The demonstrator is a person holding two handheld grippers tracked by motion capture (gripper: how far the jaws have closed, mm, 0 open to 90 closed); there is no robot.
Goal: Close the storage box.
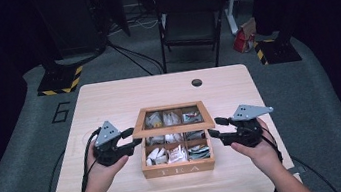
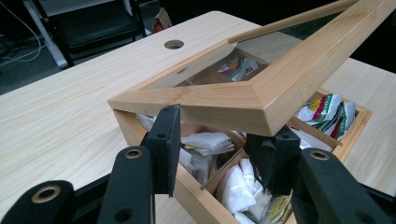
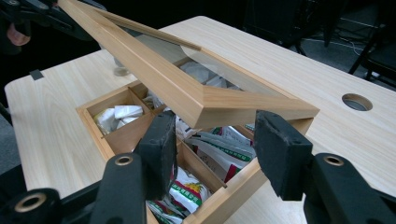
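The left gripper (image 1: 131,138) sits at the left end of the wooden tea box (image 1: 179,169), with its jaws pointing right, towards the box. In the left gripper view the left gripper (image 2: 222,133) is released. Its two pads stand apart on either side of the box's left wall (image 2: 187,196), one outside and one over the compartments, and neither presses on wood. The near left corner of the lid (image 2: 289,79) hangs just above the pad tips. I cannot tell whether it rests on them or clears them.

The box stands in the middle of the table (image 1: 108,99), nearer the near edge. Its long axis runs left to right, straight between the two hands. The windowed lid (image 1: 171,118) is joined along the far side and tilts up, its near edge lifted off the tea bags (image 1: 176,153).

The right gripper (image 1: 213,127) mirrors the left at the box's right end, with its jaws pointing left. In the right gripper view the right gripper (image 3: 217,128) is also released. Its pads stand apart just below the lid's near right corner (image 3: 187,98) and over the box's right wall (image 3: 233,191), clamping nothing.

Each hand is about as near to its own end of the lid as the other, so I judge that whichever way the lid swings next, both ends need to move together about the far edge.
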